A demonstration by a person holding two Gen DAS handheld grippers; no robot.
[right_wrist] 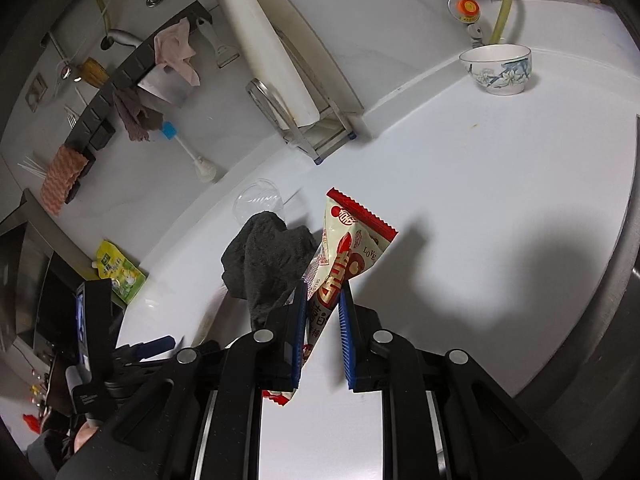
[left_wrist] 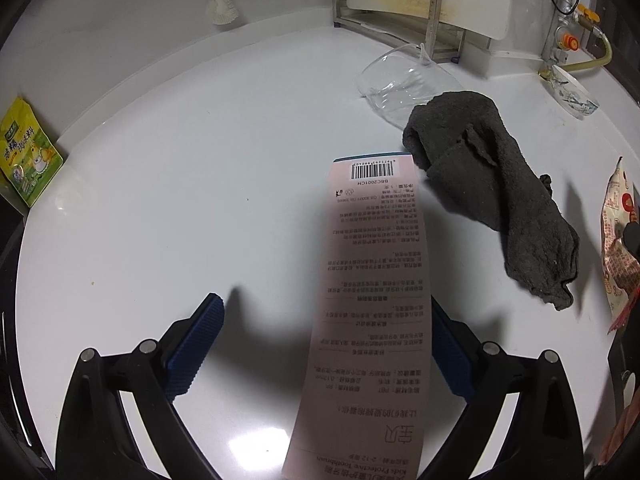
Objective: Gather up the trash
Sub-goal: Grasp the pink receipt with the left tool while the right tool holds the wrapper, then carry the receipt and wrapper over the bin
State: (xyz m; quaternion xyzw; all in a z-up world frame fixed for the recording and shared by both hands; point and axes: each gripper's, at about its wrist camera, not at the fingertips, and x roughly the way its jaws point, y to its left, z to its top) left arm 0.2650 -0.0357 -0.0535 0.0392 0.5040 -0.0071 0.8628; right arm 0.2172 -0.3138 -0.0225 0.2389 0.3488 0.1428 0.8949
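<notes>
We've got two pieces of trash in play on the white counter point(left_wrist: 160, 200). Our right gripper point(right_wrist: 323, 300) is clamped on the red-and-cream snack wrapper point(right_wrist: 352, 240), held up off the counter, blue pads pinching the lower half w/ the top flaring free above.

The left gripper point(left_wrist: 326, 340) is wide apart. The pink toothbrush box point(left_wrist: 372, 300) runs lengthwise between the fingers, hard against the right pad point(left_wrist: 448, 356), w/ a big gap to the left pad point(left_wrist: 196, 344). We can't tell if the box rests on the counter or is propped on the gripper; nothing is squeezing it.

Risks from here, as we judge them:
- Box is long, light, flat cardboard. If we close w/ it off-centre like this, the left pad prob. shoves it sideways or twists it out instead of pinching.
- Closing hard on a hollow box could crush it & let it pop loose.
- Far end of the box sits just beside the dark grey rag point(left_wrist: 492, 192); any forward push could snag the rag & drag it along, and the rag isn't obviously trash.
- The clear plastic cup point(left_wrist: 400, 84) lies tipped behind the rag; a nudged rag may roll it.
- The wrapper is thin, slick film. A fast swing of the right gripper could let it slide out, esp. as it's gripped on a crumpled section.
- The right gripper hangs near the rag too, so both tools crowd the same spot & could bump.

The yellow-green pouch point(left_wrist: 30, 152) at the counter edge looks like trash left to collect.
</notes>
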